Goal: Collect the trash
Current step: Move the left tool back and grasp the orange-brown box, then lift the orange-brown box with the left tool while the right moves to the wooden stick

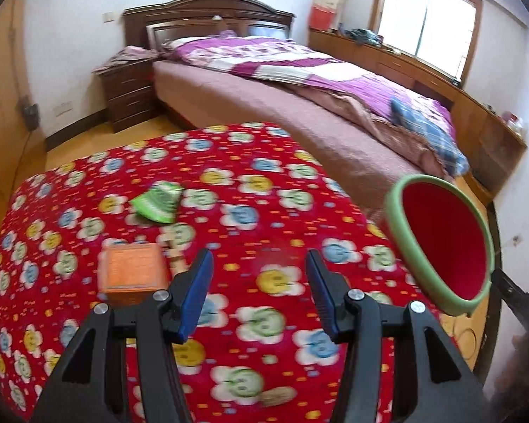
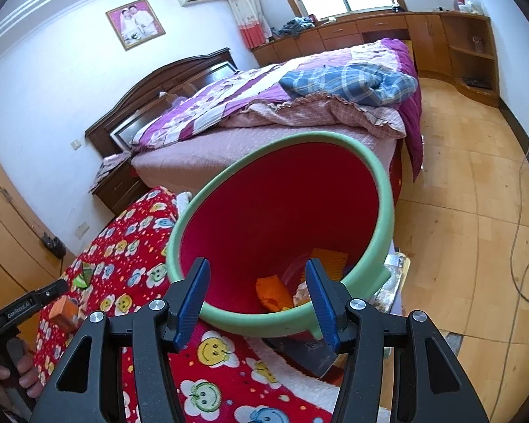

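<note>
- The left gripper [image 1: 259, 271] tilts down over the red flowered blanket [image 1: 264, 183], fingers apart with nothing between them.
- The right gripper [image 2: 257, 282] angles down at the tilted bin's near rim; whether its fingers clamp that rim cannot be told.
- One red bin [image 2: 282, 208] with a green rim has orange scraps [image 2: 273, 290] inside.
- On the blanket lie one green wrapper [image 1: 157, 202], one orange box [image 1: 132, 275] and one peanut [image 1: 275, 397].
</note>
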Demonstrator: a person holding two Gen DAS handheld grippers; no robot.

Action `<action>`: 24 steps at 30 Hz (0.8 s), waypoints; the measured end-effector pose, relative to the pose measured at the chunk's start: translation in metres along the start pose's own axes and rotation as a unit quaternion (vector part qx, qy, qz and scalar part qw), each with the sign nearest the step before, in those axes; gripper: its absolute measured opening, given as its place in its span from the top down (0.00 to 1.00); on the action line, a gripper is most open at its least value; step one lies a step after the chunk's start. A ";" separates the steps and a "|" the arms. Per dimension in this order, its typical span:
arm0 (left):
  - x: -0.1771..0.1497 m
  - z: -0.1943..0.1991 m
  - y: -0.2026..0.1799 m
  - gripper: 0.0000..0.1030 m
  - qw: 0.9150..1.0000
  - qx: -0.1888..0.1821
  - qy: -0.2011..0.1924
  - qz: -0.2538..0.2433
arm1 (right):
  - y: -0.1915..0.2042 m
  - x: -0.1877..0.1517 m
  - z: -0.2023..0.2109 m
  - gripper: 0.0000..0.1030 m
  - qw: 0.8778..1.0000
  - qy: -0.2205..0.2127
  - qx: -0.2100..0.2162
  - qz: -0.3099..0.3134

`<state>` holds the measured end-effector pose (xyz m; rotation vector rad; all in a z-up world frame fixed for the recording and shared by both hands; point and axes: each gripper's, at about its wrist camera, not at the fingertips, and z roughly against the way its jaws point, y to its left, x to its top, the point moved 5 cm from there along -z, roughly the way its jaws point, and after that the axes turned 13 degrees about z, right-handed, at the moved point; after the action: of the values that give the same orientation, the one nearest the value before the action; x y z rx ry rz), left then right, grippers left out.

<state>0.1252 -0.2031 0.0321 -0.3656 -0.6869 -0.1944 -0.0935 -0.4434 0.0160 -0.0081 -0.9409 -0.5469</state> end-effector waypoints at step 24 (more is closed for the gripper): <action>0.000 -0.033 0.090 0.40 0.992 0.118 0.016 0.049 | 0.028 -0.004 -0.004 0.44 0.999 0.019 0.007 0.026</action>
<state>0.1709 -0.1336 -0.0157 -0.1681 -0.6511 -0.0251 -0.0795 -0.4189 0.0168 -0.0090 -0.9047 -0.4906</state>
